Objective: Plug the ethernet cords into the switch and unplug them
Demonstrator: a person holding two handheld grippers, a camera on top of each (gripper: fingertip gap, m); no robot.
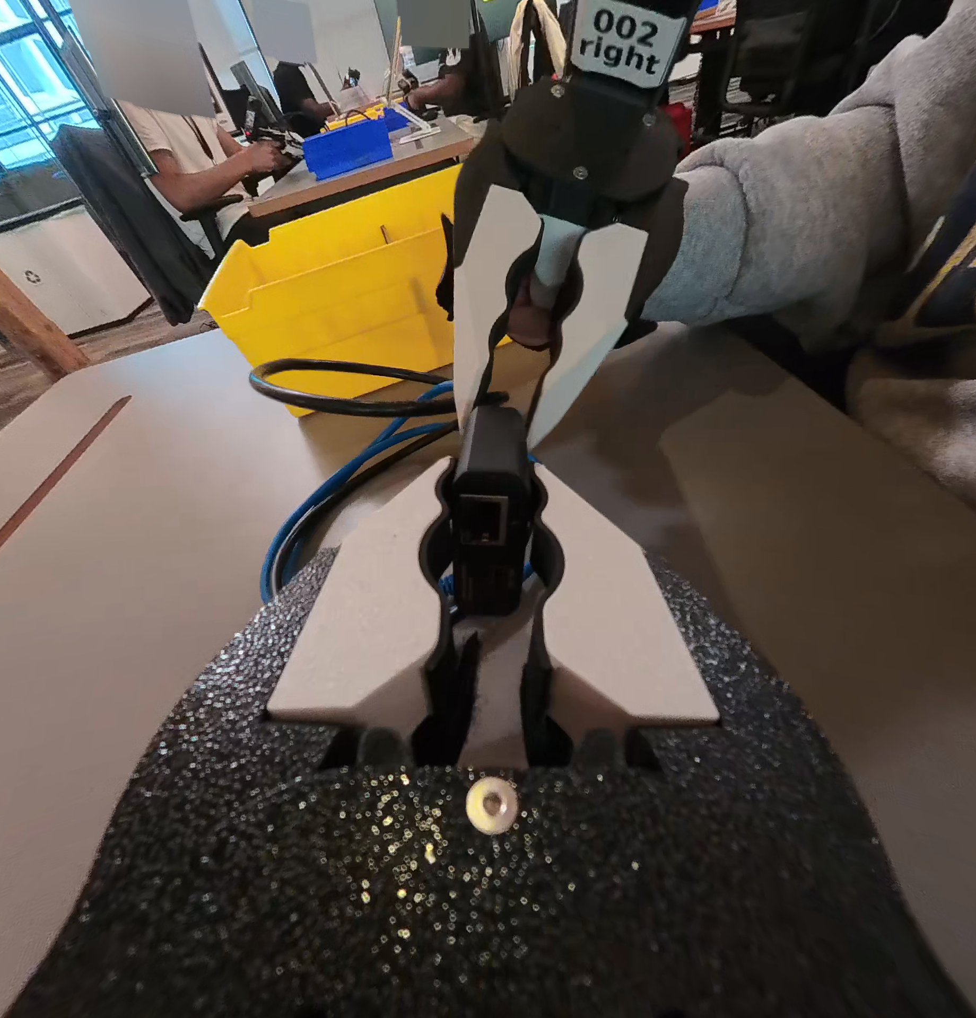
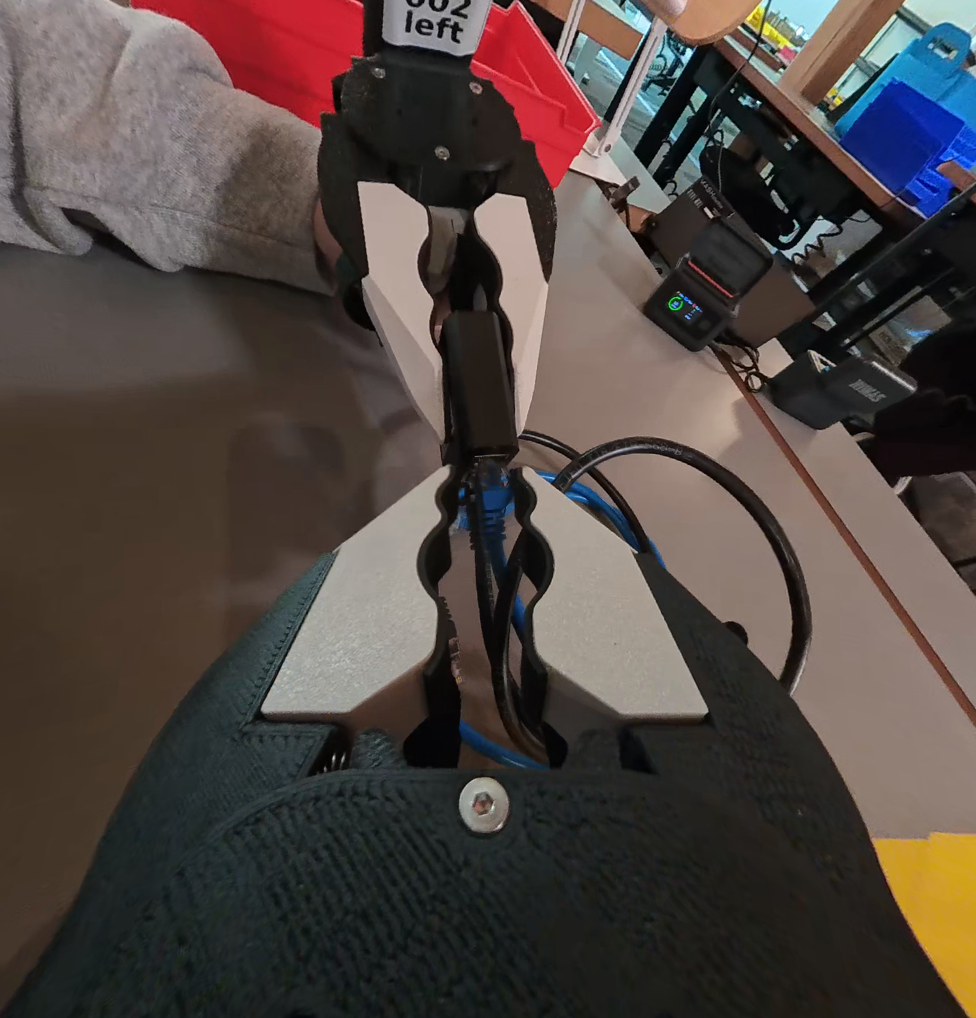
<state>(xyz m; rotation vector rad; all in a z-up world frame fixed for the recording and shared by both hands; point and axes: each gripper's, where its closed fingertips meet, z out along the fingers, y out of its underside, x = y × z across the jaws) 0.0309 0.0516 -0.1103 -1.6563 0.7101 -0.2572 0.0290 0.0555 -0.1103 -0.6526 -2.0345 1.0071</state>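
Two grippers met nose to nose at mid-frame in both wrist views, each with pale grey, wedge-shaped fingers edged in wavy black rubber and a rough black printed body. The left gripper (image 1: 491,496) was clamped on a small black box-shaped switch (image 1: 488,529), matte plastic, its square port facing the left camera. The right gripper (image 2: 483,485) was narrowed around a blue ethernet plug (image 2: 488,496) with a ribbed boot, seated at the switch's far end (image 2: 480,385); whether its fingers actually pinched the plug I could not tell. Blue cord (image 1: 331,496) and glossy black cable (image 2: 750,496) looped on the smooth beige table (image 1: 144,551). Each gripper bore a white label with writing at the upper frame edge. A yellow plastic bin (image 1: 331,297) stood at upper centre-left in the left view.
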